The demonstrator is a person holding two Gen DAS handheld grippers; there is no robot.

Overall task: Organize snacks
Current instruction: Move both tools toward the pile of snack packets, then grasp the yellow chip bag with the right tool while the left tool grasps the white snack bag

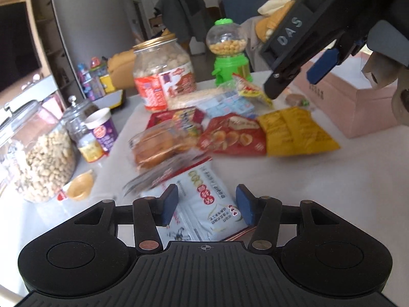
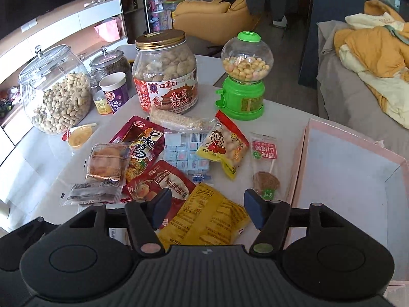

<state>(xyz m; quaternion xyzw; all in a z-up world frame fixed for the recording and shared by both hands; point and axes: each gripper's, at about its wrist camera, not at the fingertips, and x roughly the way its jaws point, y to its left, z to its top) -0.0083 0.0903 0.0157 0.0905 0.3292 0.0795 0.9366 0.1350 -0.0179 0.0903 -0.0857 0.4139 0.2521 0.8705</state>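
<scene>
My left gripper (image 1: 207, 204) over white packet (image 1: 204, 204), jaws parted, pads clear of it. My right gripper (image 2: 207, 208) above yellow bag (image 2: 204, 220), jaws apart, gripping nothing. Snacks scattered on white table (image 2: 38, 153); pink box (image 2: 358, 168) at right.

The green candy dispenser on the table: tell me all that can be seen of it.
The green candy dispenser is a toy gumball machine: a clear globe about half full of pale yellow round candies, with a few pinkish ones, a green cap on top, and a green plastic base with a side knob and a label. It stands upright near the table's far edge, right of the gold-lidded jar. Nothing visibly touches it; the snack packets lie just in front.
</scene>
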